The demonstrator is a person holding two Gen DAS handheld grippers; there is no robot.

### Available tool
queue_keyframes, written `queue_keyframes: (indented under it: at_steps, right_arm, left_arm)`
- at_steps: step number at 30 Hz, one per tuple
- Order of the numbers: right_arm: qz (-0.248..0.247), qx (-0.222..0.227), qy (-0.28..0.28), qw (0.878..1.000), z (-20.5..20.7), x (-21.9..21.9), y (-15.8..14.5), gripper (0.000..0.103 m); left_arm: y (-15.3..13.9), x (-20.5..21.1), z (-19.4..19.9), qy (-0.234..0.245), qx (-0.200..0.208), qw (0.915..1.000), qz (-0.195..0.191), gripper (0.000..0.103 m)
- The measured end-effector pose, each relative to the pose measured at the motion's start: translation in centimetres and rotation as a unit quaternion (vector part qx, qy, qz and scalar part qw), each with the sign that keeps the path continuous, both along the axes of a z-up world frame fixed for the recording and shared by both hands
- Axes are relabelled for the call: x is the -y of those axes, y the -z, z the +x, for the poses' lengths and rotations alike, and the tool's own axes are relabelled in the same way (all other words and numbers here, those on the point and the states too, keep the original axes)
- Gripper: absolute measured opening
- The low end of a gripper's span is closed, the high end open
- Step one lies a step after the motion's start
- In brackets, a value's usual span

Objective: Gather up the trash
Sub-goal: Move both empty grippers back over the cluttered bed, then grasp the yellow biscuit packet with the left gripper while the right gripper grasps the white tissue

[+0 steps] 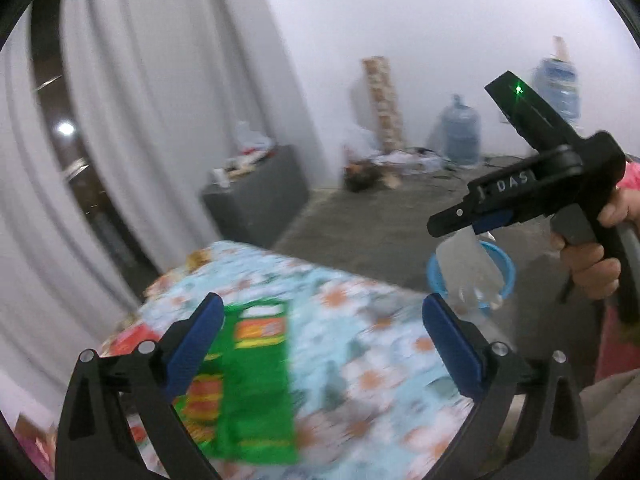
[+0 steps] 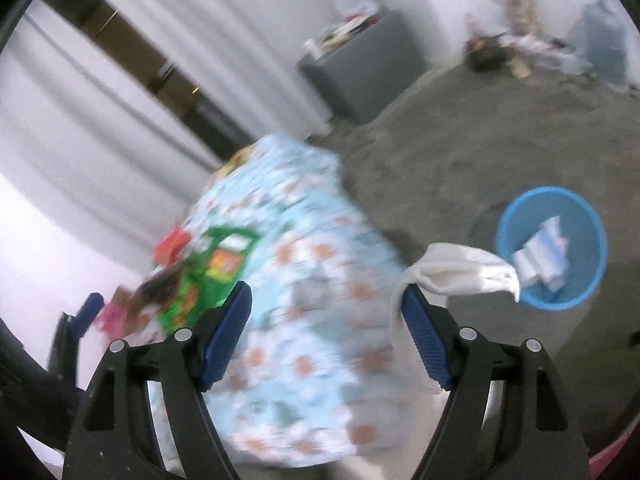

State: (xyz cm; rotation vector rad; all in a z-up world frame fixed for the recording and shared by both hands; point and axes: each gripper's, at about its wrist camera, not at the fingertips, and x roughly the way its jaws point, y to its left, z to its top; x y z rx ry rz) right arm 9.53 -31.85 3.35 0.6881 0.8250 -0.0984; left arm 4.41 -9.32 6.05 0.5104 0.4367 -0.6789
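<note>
Low in the left wrist frame: shows left gripper [image 1: 322,304] spread to its widest, gripping nothing, above green packet [image 1: 248,380] lying on flowered tablecloth [image 1: 360,320]. At right, shows right gripper [image 1: 468,222] with white tissue [image 1: 472,268] dangling over blue bin [image 1: 506,276].

Across the right wrist frame: finds the jaws parted fairly wide, pressing nothing, yet with the tissue draped on the right-hand finger, its tail reaching the bin's left rim. Could snag there and ride back to the table, or slip off short and land on the floor beside the bin. Blurs heavily, hiding the firmness of that cling.
</note>
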Motion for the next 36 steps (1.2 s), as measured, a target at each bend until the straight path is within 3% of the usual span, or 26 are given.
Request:
queue_keyframes:
  at_steps: [3,6,10,12,14,16,17,18,19,23,24,25,27,29,31,36]
  right_arm:
    - [0.003,-0.003,-0.042,0.999,2.8,-3.2,-1.1,0.073]
    - [0.004,0.003,-0.073,0.997,4.4,-6.4,-2.4,0.073]
    - [0.004,0.010,-0.120,0.993,7.1,-10.4,-3.6,0.073]
    - [0.012,0.012,-0.144,0.989,8.8,-11.9,-4.2,0.073]
    - [0.034,0.013,-0.159,0.987,10.7,-12.9,-4.7,0.073]
    - [0.062,0.016,-0.175,0.983,12.9,-13.8,-5.3,0.073]
    - [0.078,0.017,-0.184,0.980,14.2,-14.2,-5.5,0.073]
    - [0.089,0.016,-0.189,0.978,15.3,-14.7,-5.6,0.073]
    - [0.103,0.010,-0.195,0.975,16.9,-15.1,-5.8,0.073]
    - [0.122,-0.018,-0.214,0.969,22.7,-16.9,-5.6,0.073]
    - [0.131,-0.034,-0.210,0.968,24.5,-17.3,-4.9,0.074]
    - [0.137,-0.045,-0.209,0.967,25.5,-17.6,-4.4,0.074]
    - [0.164,-0.077,-0.210,0.961,28.4,-18.4,-2.7,0.074]
    - [0.174,-0.099,-0.201,0.959,30.4,-18.9,-1.4,0.074]
    - [0.178,-0.109,-0.199,0.958,31.5,-19.4,-0.6,0.074]
    - [0.180,-0.118,-0.202,0.955,32.3,-20.4,0.3,0.073]
  left_arm:
    - [-0.8,-4.4,0.9,-0.045,-0.022,0.9979,-0.040,0.097]
    - [-2.2,-9.5,2.3,-0.098,-0.043,0.9907,-0.085,0.097]
    - [-4.5,-18.2,4.8,-0.174,-0.044,0.9709,-0.159,0.097]
    - [-4.7,-22.2,6.2,-0.209,-0.065,0.9559,-0.196,0.097]
    - [-3.8,-26.7,8.1,-0.241,-0.122,0.9276,-0.258,0.097]
    - [-1.6,-31.6,10.8,-0.272,-0.211,0.8713,-0.349,0.097]
    - [-0.5,-33.4,11.8,-0.280,-0.246,0.8445,-0.385,0.097]
    - [0.5,-34.6,12.5,-0.283,-0.270,0.8243,-0.409,0.097]
    - [2.0,-36.2,13.4,-0.286,-0.303,0.7947,-0.441,0.095]
    - [6.3,-38.3,16.1,-0.285,-0.386,0.7206,-0.501,0.089]
    - [6.9,-38.3,16.5,-0.282,-0.400,0.7074,-0.510,0.087]
    - [8.2,-38.3,17.4,-0.275,-0.420,0.6878,-0.525,0.085]
    - [10.0,-38.3,18.5,-0.280,-0.447,0.6572,-0.538,0.079]
    - [11.2,-38.3,19.3,-0.284,-0.463,0.6400,-0.543,0.073]
    - [11.9,-38.3,19.7,-0.291,-0.472,0.6308,-0.543,0.068]
    - [13.2,-38.2,20.7,-0.303,-0.480,0.6255,-0.535,0.058]
